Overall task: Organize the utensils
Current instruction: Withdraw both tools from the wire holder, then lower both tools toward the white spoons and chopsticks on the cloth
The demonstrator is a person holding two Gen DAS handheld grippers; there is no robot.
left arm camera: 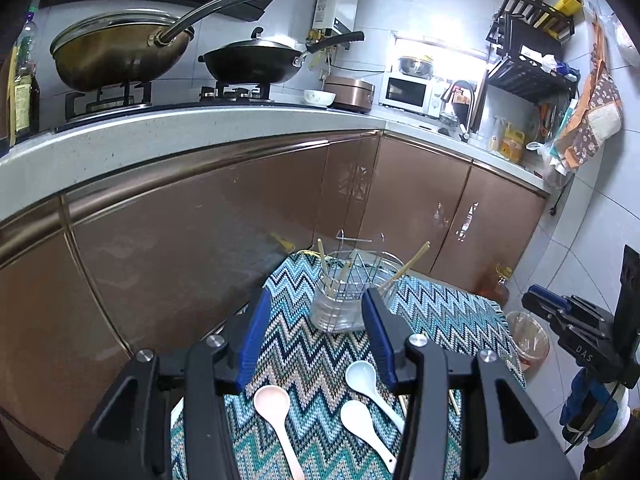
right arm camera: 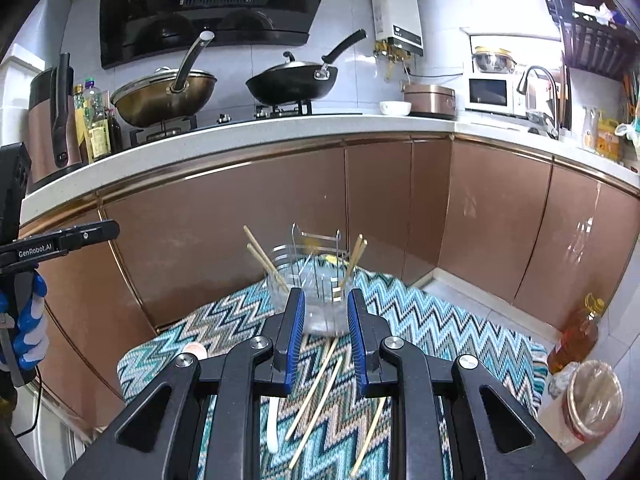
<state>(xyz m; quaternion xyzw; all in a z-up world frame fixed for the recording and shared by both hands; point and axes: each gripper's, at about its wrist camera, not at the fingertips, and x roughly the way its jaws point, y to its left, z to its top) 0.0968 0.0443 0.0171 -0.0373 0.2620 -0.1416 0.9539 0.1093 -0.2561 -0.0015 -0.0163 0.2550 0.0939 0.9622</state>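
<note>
A clear utensil holder with a wire rack point(left arm camera: 348, 296) stands at the far end of a zigzag cloth point(left arm camera: 320, 356), with several chopsticks leaning in it. It also shows in the right wrist view point(right arm camera: 316, 284). Three spoons lie on the cloth: a pink one point(left arm camera: 276, 412) and two white ones point(left arm camera: 368, 384) point(left arm camera: 366, 428). Three loose chopsticks point(right arm camera: 316, 396) lie under my right gripper. My left gripper point(left arm camera: 316, 300) is open and empty above the spoons. My right gripper point(right arm camera: 323, 298) is open and empty above the loose chopsticks.
Brown cabinet doors point(left arm camera: 200, 240) and a white counter point(left arm camera: 160, 136) with two woks stand behind the cloth. An oil bottle point(right arm camera: 576, 336) and a lidded jar point(right arm camera: 592, 404) sit on the floor to the right. The cloth's edges drop off on both sides.
</note>
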